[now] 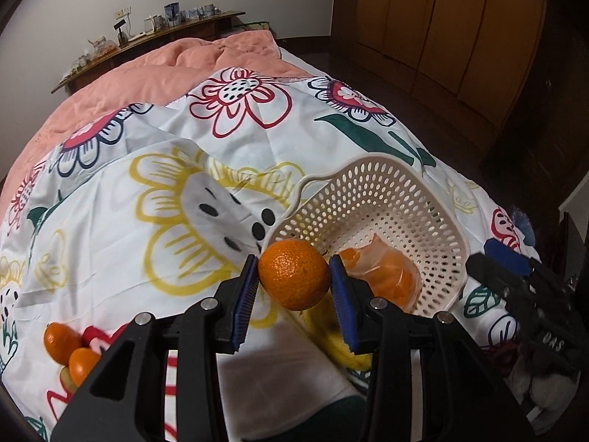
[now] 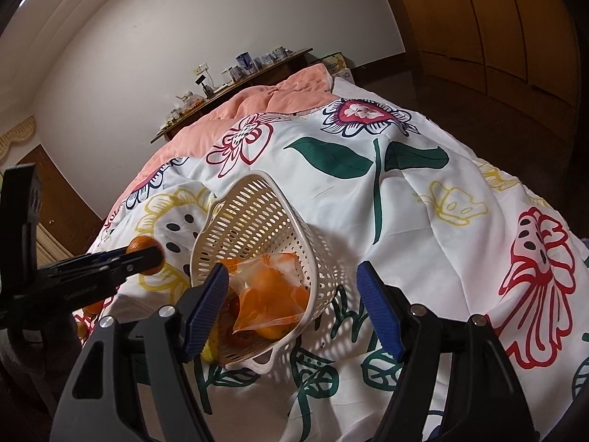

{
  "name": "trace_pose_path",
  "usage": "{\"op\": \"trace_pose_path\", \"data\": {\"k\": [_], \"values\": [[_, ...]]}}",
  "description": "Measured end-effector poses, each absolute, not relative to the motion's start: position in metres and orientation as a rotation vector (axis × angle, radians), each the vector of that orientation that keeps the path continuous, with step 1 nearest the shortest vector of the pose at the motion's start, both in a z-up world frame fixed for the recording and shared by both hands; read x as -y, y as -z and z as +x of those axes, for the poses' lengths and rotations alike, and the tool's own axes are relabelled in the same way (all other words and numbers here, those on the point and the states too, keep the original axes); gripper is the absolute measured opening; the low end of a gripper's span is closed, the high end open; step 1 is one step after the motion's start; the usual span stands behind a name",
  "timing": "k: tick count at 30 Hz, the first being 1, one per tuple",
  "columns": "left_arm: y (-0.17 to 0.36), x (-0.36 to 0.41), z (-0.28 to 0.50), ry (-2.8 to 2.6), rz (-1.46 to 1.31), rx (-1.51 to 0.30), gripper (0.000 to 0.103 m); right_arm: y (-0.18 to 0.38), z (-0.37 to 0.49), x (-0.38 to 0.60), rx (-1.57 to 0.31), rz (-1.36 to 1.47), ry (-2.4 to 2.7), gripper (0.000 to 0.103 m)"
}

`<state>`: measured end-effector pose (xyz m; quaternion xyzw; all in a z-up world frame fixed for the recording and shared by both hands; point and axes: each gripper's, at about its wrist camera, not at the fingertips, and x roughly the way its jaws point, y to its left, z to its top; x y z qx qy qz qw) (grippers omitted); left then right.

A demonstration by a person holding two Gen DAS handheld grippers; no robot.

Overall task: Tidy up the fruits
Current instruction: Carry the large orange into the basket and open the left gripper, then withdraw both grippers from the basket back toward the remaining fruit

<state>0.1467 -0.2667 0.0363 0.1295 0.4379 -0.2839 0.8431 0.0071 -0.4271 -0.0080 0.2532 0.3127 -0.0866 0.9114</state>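
While clamped across its middle between the left gripper [image 1: 293,283] pads, sat firm yet bruisable: mandarin orange [image 1: 293,274], just short of perforated basket [image 1: 434,199] rim. Right gripper [image 2: 292,307]: jaws wide apart, empty, straddling basket's near wall.

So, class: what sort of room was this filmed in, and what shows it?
Most likely a bedroom: a bed with a floral quilt and pink blanket, a wooden wardrobe, and a cluttered sideboard against the wall.
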Motion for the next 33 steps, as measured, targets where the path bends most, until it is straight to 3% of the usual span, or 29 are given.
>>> {"op": "trace_pose_path", "data": {"k": [2, 3, 4, 5, 12, 17, 24, 33], "values": [[-0.039, 0.269, 0.149, 0.610, 0.259, -0.914, 0.046, 0.007, 0.007, 0.427, -0.644, 0.521, 0.177, 0.072], [-0.040, 0.269, 0.149, 0.611, 0.254, -0.907, 0.052, 0.007, 0.007, 0.426, -0.644, 0.521, 0.177, 0.072], [-0.042, 0.268, 0.149, 0.610, 0.243, -0.896, 0.065, 0.007, 0.007, 0.427, -0.644, 0.520, 0.176, 0.072], [-0.043, 0.267, 0.149, 0.610, 0.236, -0.891, 0.069, 0.007, 0.007, 0.426, -0.644, 0.520, 0.177, 0.073], [-0.042, 0.252, 0.153, 0.573, 0.209, -0.902, 0.071, 0.006, 0.007, 0.426, -0.646, 0.534, 0.176, 0.078], [-0.042, 0.244, 0.151, 0.547, 0.211, -0.893, 0.081, 0.004, 0.008, 0.425, -0.649, 0.545, 0.172, 0.079], [-0.046, 0.237, 0.149, 0.511, 0.220, -0.872, 0.083, -0.001, 0.007, 0.423, -0.637, 0.536, 0.180, 0.084], [-0.051, 0.224, 0.143, 0.498, 0.200, -0.840, 0.093, -0.012, 0.004, 0.416, -0.594, 0.515, 0.203, 0.094]]}}
